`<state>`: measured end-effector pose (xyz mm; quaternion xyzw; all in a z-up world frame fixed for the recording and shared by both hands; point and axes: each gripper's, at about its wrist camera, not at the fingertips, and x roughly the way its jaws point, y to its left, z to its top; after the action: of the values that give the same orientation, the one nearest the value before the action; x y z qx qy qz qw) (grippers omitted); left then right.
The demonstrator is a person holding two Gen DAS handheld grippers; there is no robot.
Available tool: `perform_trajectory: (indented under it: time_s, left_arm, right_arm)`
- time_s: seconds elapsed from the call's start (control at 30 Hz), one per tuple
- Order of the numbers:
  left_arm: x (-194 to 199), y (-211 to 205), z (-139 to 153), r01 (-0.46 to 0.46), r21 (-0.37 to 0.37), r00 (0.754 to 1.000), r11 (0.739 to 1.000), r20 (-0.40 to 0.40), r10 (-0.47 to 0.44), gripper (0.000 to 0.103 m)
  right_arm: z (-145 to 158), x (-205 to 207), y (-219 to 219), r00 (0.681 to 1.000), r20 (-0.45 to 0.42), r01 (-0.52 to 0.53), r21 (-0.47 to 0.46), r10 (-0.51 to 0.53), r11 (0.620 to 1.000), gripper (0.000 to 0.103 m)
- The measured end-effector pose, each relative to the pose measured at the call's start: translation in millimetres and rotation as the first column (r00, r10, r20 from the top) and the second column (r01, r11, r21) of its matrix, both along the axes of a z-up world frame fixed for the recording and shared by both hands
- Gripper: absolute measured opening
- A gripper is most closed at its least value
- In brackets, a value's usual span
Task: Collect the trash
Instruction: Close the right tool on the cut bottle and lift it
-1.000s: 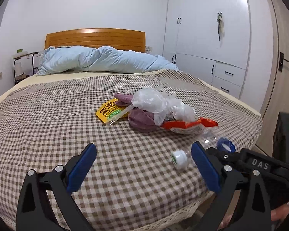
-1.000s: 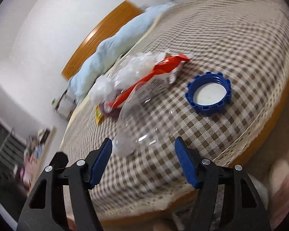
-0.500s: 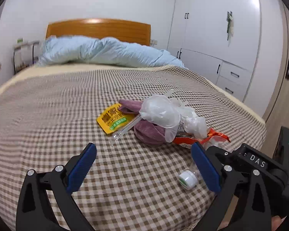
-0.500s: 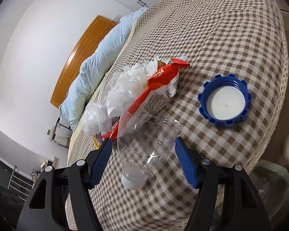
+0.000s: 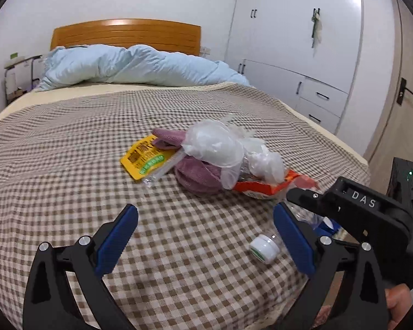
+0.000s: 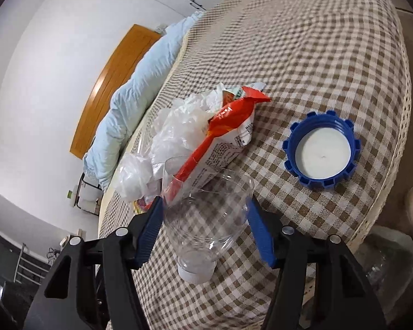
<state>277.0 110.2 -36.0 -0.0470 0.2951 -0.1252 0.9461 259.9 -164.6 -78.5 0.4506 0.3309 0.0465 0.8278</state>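
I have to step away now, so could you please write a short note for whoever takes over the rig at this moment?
Right gripper: jaws on either side of the clear bottle, pads at its walls; whether it is clamped cannot be told.
Left gripper: open, empty, hovering over the bed.
On the bed: blue lid beside the bottle; red wrapper, plastic bags, yellow packet and purple cloth in one pile.
Done: nothing visibly binned yet.
Left: secure and lift the bottle, then collect the lid, wrapper, bags and packet. No bin is clearly in view.
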Motion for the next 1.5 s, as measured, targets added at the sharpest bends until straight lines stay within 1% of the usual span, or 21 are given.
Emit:
perform_trajectory:
  time_s: [0.17, 0.23, 0.3, 0.43, 0.5, 0.57, 0.6, 0.7, 0.77, 0.8, 0.87, 0.93, 1.0, 1.1, 1.13, 1.17, 1.2, 1.23, 1.3, 1.37, 1.5]
  left_arm:
    - [-4, 9, -3, -0.004, -0.050, 1.000, 0.999, -0.020, 0.003, 0.096]
    - [-7, 14, -5, -0.008, -0.072, 1.000, 0.997, -0.027, 0.006, 0.096]
    - [-9, 15, -6, -0.010, -0.076, 1.000, 0.997, -0.025, 0.008, 0.096]
    - [-16, 16, -6, -0.006, -0.067, 1.000, 0.998, -0.014, 0.005, 0.096]
    - [-19, 14, -7, -0.001, -0.060, 1.000, 0.998, -0.008, 0.000, 0.096]
    - [-21, 10, -8, 0.007, -0.053, 1.000, 0.999, -0.006, -0.008, 0.096]
    - [-22, 7, -7, 0.010, -0.049, 1.000, 0.999, -0.003, -0.010, 0.096]
    - [-25, -2, -8, 0.020, -0.037, 1.000, 0.999, 0.011, -0.020, 0.096]
    - [-25, -6, -7, 0.017, -0.035, 1.000, 0.999, 0.024, -0.016, 0.096]
    - [-26, -10, -7, 0.027, -0.043, 0.999, 0.999, 0.027, -0.026, 0.096]
    - [-26, -13, -6, 0.039, -0.052, 0.999, 0.998, 0.030, -0.038, 0.096]
    - [-26, -20, -7, 0.049, -0.048, 0.998, 0.998, 0.034, -0.047, 0.096]
    - [-25, -28, -8, 0.058, -0.047, 0.998, 0.997, 0.032, -0.056, 0.096]
    - [-23, -44, -11, 0.080, -0.040, 0.996, 0.996, 0.034, -0.079, 0.096]
    - [-23, -50, -12, 0.085, -0.029, 0.996, 0.996, 0.038, -0.083, 0.096]
    - [-23, -57, -13, 0.088, -0.015, 0.995, 0.996, 0.040, -0.087, 0.096]
    - [-23, -61, -14, 0.090, -0.007, 0.995, 0.996, 0.044, -0.090, 0.096]
    - [-23, -68, -15, 0.097, 0.003, 0.994, 0.995, 0.048, -0.097, 0.096]
    - [-23, -79, -17, 0.113, 0.016, 0.992, 0.994, 0.050, -0.113, 0.096]
    - [-23, -88, -20, 0.128, 0.025, 0.990, 0.991, 0.049, -0.129, 0.096]
    - [-23, -108, -24, 0.162, 0.035, 0.986, 0.986, 0.045, -0.164, 0.096]
  right_arm:
    - [12, -16, -4, 0.998, 0.061, -0.020, -0.046, 0.023, 0.999, 0.059]
    - [21, -22, -7, 0.994, 0.100, -0.032, -0.080, 0.040, 0.996, 0.059]
    - [28, -27, -10, 0.989, 0.135, -0.037, -0.114, 0.053, 0.993, 0.059]
    - [48, -39, -18, 0.972, 0.219, -0.034, -0.227, 0.085, 0.973, 0.059]
    - [56, -42, -21, 0.963, 0.247, -0.029, -0.299, 0.106, 0.954, 0.059]
    - [64, -45, -25, 0.953, 0.274, -0.018, -0.384, 0.133, 0.923, 0.059]
    - [69, -48, -27, 0.946, 0.289, -0.008, -0.440, 0.150, 0.898, 0.059]
    - [74, -52, -29, 0.932, 0.315, 0.028, -0.558, 0.181, 0.829, 0.059]
    - [78, -56, -31, 0.922, 0.332, 0.068, -0.646, 0.200, 0.760, 0.059]
    - [80, -58, -33, 0.916, 0.342, 0.094, -0.693, 0.211, 0.715, 0.059]
    - [79, -60, -38, 0.909, 0.351, 0.127, -0.747, 0.226, 0.652, 0.059]
    - [76, -59, -48, 0.908, 0.356, 0.156, -0.776, 0.220, 0.612, 0.059]
    - [68, -57, -60, 0.911, 0.363, 0.178, -0.775, 0.196, 0.607, 0.059]
    - [47, -57, -81, 0.912, 0.379, 0.196, -0.739, 0.157, 0.644, 0.059]
    - [38, -54, -88, 0.922, 0.360, 0.184, -0.730, 0.142, 0.658, 0.059]
    - [34, -50, -95, 0.930, 0.339, 0.154, -0.708, 0.141, 0.689, 0.059]
    - [34, -50, -97, 0.929, 0.339, 0.138, -0.690, 0.149, 0.710, 0.059]
    - [36, -51, -98, 0.922, 0.352, 0.140, -0.691, 0.160, 0.709, 0.059]
    - [40, -55, -93, 0.912, 0.371, 0.175, -0.741, 0.178, 0.648, 0.059]
    - [39, -56, -92, 0.909, 0.369, 0.173, -0.759, 0.196, 0.627, 0.059]
    - [35, -61, -94, 0.912, 0.351, 0.158, -0.780, 0.214, 0.606, 0.059]
